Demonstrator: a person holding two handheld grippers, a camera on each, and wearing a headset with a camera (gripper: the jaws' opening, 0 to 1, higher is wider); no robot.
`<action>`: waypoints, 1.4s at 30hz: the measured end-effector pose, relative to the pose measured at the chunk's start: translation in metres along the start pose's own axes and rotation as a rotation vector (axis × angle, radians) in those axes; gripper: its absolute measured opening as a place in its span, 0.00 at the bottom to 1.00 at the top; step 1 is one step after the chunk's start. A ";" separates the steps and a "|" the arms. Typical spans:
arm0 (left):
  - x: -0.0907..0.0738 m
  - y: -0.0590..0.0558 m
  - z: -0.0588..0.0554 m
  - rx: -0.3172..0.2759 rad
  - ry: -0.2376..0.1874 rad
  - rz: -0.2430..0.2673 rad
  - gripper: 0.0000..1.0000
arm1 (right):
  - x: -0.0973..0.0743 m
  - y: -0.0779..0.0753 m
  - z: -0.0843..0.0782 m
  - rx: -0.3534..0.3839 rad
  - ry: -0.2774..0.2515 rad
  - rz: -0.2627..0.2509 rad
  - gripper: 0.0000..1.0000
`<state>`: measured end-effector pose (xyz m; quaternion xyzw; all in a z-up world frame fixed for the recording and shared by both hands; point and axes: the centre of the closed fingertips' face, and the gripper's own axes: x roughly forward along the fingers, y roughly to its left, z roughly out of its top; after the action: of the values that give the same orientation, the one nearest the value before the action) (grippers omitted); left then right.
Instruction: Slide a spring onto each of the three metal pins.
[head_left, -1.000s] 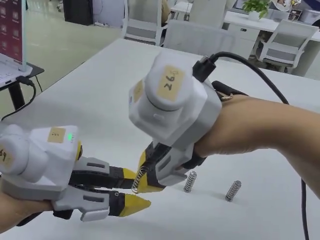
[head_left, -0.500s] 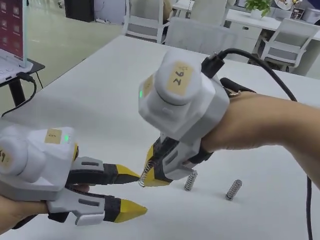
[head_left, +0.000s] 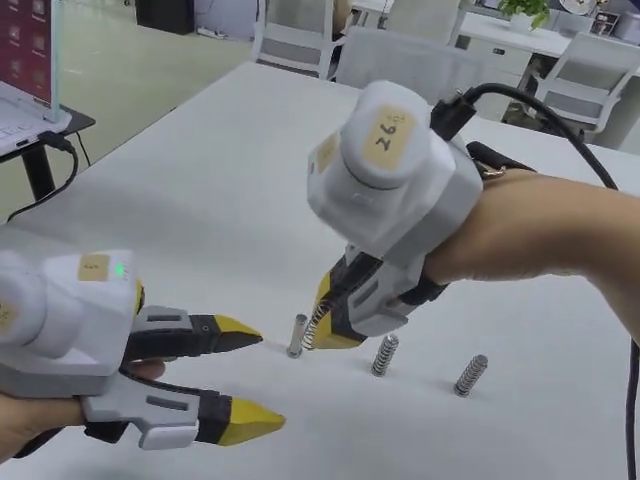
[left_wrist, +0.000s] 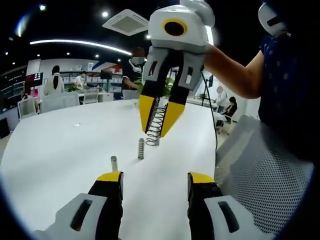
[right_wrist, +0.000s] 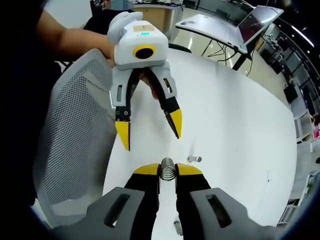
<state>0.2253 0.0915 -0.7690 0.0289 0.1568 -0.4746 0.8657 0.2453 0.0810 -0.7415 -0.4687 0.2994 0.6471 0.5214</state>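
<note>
The left gripper (head_left: 248, 375) hovers low over the worktop (head_left: 200, 170) by its near left corner, jaws spread wide with nothing between them. Just past its tips a bare metal pin (head_left: 297, 335) stands upright, well in from every edge. Over it on the right hangs the right gripper (head_left: 335, 322), clenched on a spring (head_left: 314, 326) that tilts down close beside the pin, not on it. Further right two more springs (head_left: 385, 355) stand upright and apart; whether pins run through them I cannot tell. Behind, bare white worktop runs open to the far edge, where office chairs (head_left: 400, 60) stand.
</note>
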 end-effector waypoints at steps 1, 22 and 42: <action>0.000 0.001 0.000 -0.002 -0.001 0.004 0.48 | 0.000 -0.001 -0.001 0.004 0.000 -0.001 0.09; -0.010 0.009 -0.008 -0.022 -0.006 0.075 0.56 | 0.009 -0.043 -0.011 0.030 0.044 -0.075 0.09; -0.016 0.010 -0.010 -0.021 -0.008 0.082 0.55 | 0.037 -0.058 -0.012 0.043 0.070 -0.045 0.09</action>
<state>0.2235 0.1117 -0.7749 0.0243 0.1572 -0.4370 0.8853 0.3033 0.1009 -0.7742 -0.4864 0.3207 0.6118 0.5351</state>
